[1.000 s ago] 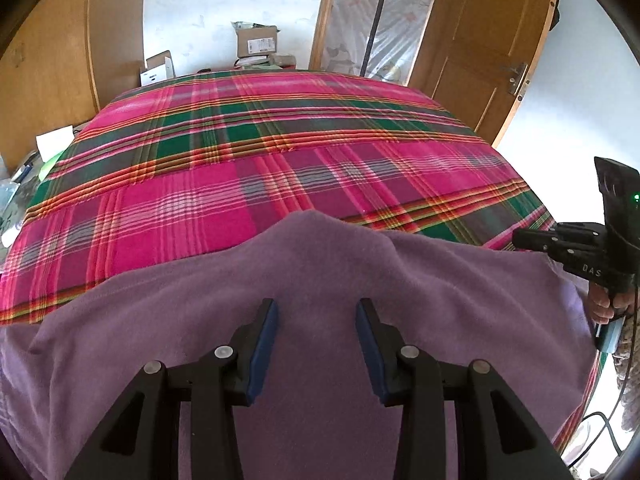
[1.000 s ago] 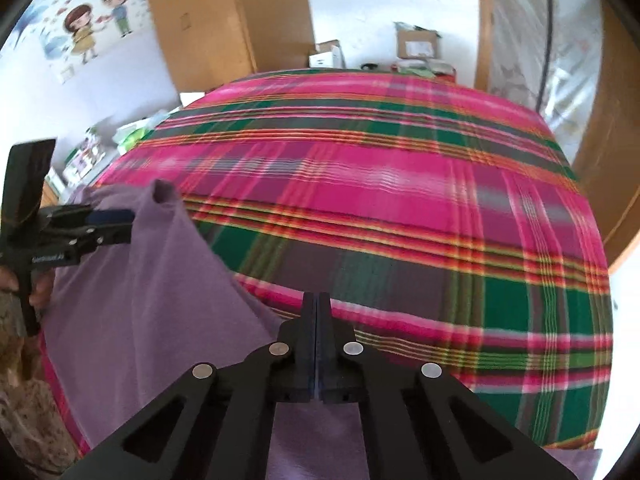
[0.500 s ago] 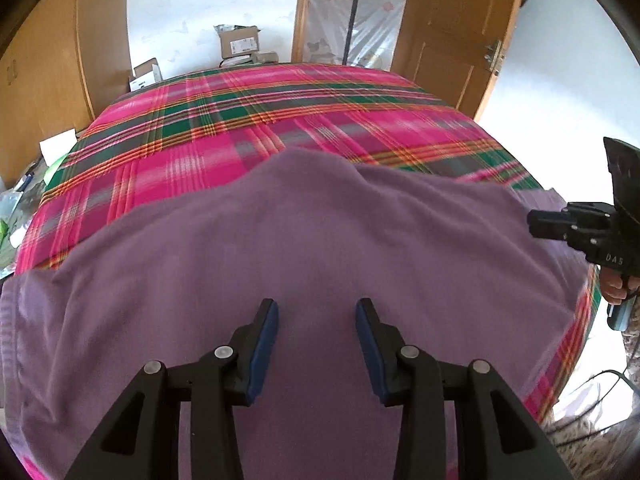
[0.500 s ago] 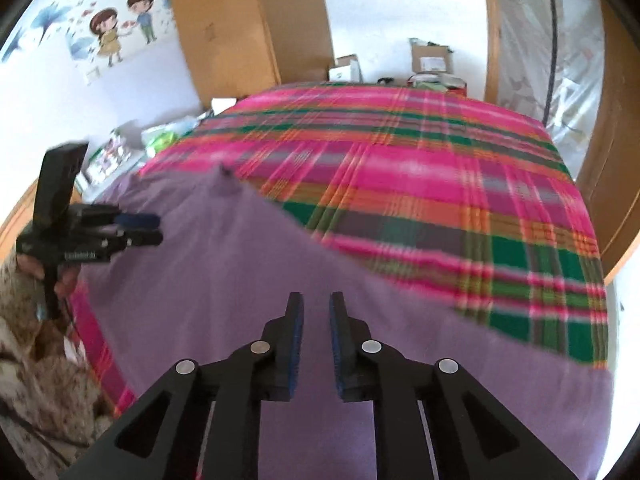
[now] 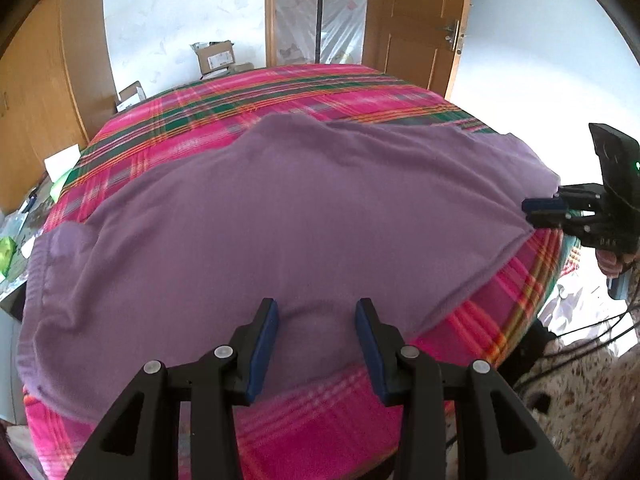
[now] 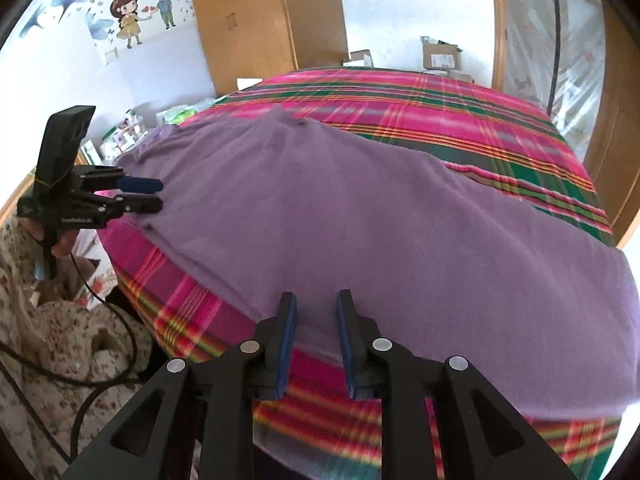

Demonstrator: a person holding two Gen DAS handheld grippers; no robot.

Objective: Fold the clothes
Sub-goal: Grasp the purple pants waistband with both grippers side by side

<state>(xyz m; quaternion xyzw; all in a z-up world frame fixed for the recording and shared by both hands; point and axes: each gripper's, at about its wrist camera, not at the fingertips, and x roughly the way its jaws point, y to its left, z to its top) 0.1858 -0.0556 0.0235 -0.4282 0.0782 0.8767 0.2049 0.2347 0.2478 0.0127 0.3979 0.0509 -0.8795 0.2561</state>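
A purple garment [image 5: 300,208] lies spread flat across the plaid bed cover [image 5: 280,96], its near hem close to the bed's front edge. My left gripper [image 5: 318,306] hovers open over that hem, and its blue pads do not press on the cloth. In the right wrist view the same garment [image 6: 360,200] fills the middle. My right gripper [image 6: 316,298] is above its near edge with jaws opening and nothing pinched between them. Each view shows the other gripper from the side: the right gripper [image 5: 544,210] by the garment's right corner, the left gripper [image 6: 154,192] by its left corner.
The bed cover [image 6: 440,96] is bare beyond the garment. Wooden wardrobes [image 6: 264,20] and a door [image 5: 416,40] stand behind the bed, with cardboard boxes [image 5: 214,56] by the far wall. Black cables [image 6: 92,292] trail over the speckled floor at the bed's front corner.
Both grippers have drawn back toward the bed's front edge, and the purple garment now lies stretched out over the cover. The right jaws went from shut to parted.
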